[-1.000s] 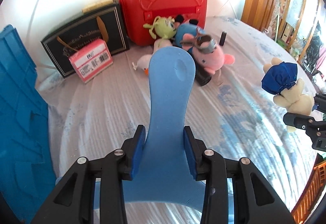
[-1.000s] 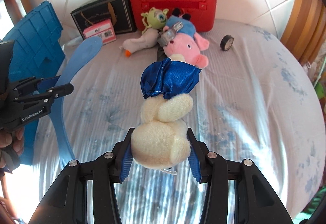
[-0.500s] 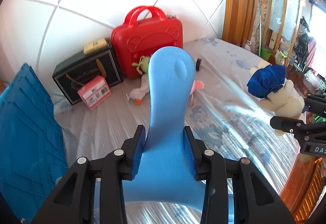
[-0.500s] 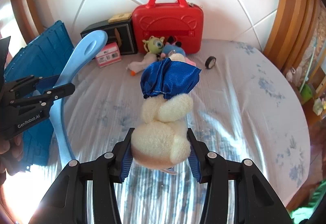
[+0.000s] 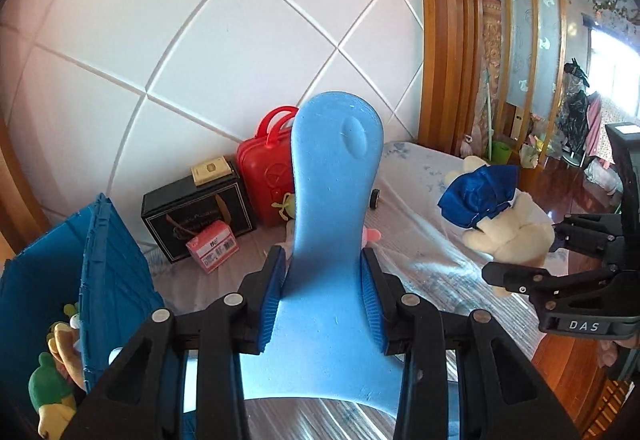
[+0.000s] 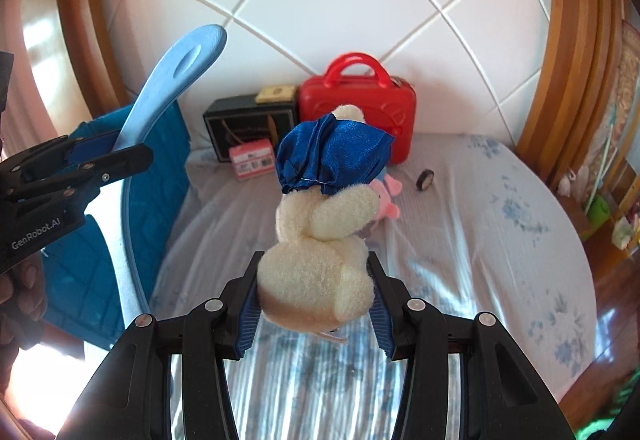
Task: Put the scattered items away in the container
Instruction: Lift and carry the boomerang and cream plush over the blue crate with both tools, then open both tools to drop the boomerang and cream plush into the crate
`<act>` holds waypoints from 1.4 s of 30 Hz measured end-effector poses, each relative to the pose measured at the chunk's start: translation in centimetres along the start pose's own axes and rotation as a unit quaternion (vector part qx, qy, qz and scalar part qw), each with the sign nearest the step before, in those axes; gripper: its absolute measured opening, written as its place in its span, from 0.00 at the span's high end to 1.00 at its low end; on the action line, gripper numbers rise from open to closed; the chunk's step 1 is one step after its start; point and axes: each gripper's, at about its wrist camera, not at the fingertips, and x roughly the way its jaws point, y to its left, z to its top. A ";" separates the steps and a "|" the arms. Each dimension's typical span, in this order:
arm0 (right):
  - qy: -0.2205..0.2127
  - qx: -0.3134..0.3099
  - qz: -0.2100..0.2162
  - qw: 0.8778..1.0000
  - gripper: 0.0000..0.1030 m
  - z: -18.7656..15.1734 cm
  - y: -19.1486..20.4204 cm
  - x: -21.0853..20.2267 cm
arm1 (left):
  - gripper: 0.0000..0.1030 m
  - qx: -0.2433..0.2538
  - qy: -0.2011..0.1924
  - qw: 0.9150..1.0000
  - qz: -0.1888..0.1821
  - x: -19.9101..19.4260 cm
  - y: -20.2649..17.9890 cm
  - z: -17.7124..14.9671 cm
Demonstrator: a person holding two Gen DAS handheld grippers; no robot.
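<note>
My left gripper (image 5: pixel 323 264) is shut on a light blue plastic paddle (image 5: pixel 336 180), pads pressed on its narrow neck, held up over the bed. The same paddle (image 6: pixel 176 76) and left gripper (image 6: pixel 100 160) show at the left of the right wrist view. A cream plush bear (image 6: pixel 320 240) in a blue satin dress is clamped at its lower body by my right gripper (image 6: pixel 315 268). From the left wrist view, the bear (image 5: pixel 508 236) and right gripper (image 5: pixel 528 252) hang at the right. The blue crate (image 5: pixel 108 280) stands at the left, with plush toys (image 5: pixel 52 380) inside.
Against the white padded headboard stand a red case (image 6: pixel 360 100), a black gift box (image 5: pixel 192 216) and a pink carton (image 5: pixel 214 246). A pink plush (image 6: pixel 386 196) and a small black wheel (image 6: pixel 425 180) lie on the bed sheet (image 6: pixel 480 240). Wooden posts flank the right.
Both grippers have risen well above the bed, each keeping its load. The toys by the headboard look smaller and farther, and the crate's inside has come into the left wrist view.
</note>
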 end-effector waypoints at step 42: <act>-0.012 -0.240 0.188 0.952 0.55 6.3 40.8 3.1 | 0.64 -0.165 -0.044 0.963 0.207 -21.0 31.4 -11.4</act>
